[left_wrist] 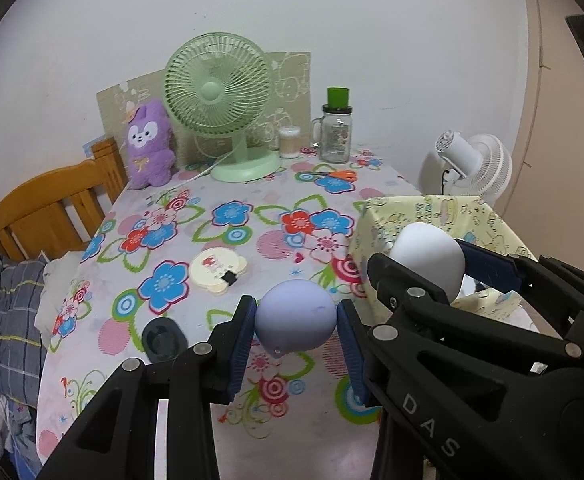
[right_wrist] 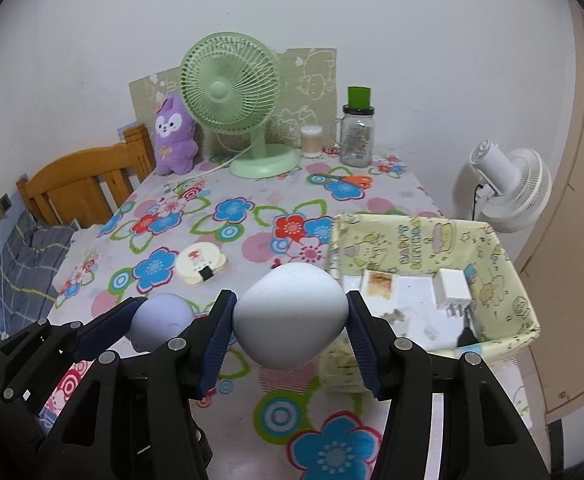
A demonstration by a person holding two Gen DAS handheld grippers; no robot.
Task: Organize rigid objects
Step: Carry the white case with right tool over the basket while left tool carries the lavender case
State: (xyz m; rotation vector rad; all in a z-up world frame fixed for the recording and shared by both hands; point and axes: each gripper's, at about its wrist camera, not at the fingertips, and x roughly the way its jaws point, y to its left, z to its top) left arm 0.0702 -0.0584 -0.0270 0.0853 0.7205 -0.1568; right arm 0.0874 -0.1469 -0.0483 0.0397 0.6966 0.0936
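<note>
At the far left we see a wooden bed frame (left_wrist: 48,204), then the table under a flowered cloth (left_wrist: 196,240), where a purple plush toy (left_wrist: 148,144) sits against the back beside a green desk fan (left_wrist: 222,104). A black oval pad (left_wrist: 163,338) lies near the front edge, and a round cream compact (left_wrist: 216,269) lies mid-table. Our left gripper (left_wrist: 296,326) clamps a lilac egg-shaped object (left_wrist: 296,322) above the cloth. Just right of it, our right gripper (right_wrist: 290,320) clamps a white egg-shaped object (right_wrist: 290,316) beside the near-left corner of the yellow patterned box (right_wrist: 503,268), which holds a white charger (right_wrist: 451,290). A glass mug jar (left_wrist: 335,136) stands behind, and a white fan (left_wrist: 479,168) stands past the table.
</note>
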